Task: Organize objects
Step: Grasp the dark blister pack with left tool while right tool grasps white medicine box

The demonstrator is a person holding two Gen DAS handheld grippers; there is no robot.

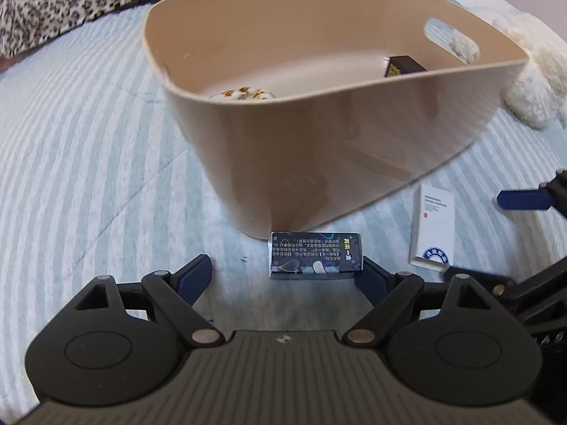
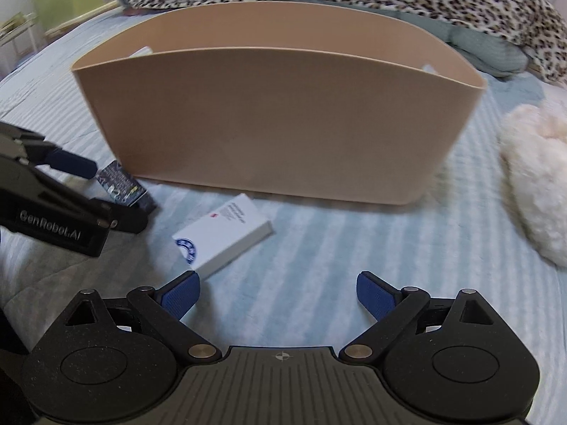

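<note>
While my left gripper (image 1: 283, 276) hung spread wide around the dark box (image 1: 316, 255) lying beside the beige tub (image 1: 354, 113), my right gripper (image 2: 278, 295) was likewise unclenched, with the white box (image 2: 223, 235) just ahead on the striped bedspread (image 2: 354, 248).

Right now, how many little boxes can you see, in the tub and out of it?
3. A dark box lies on the bed by the tub, a white box lies beside it, and another dark box sits inside the tub. The tub wall may hide more.
</note>
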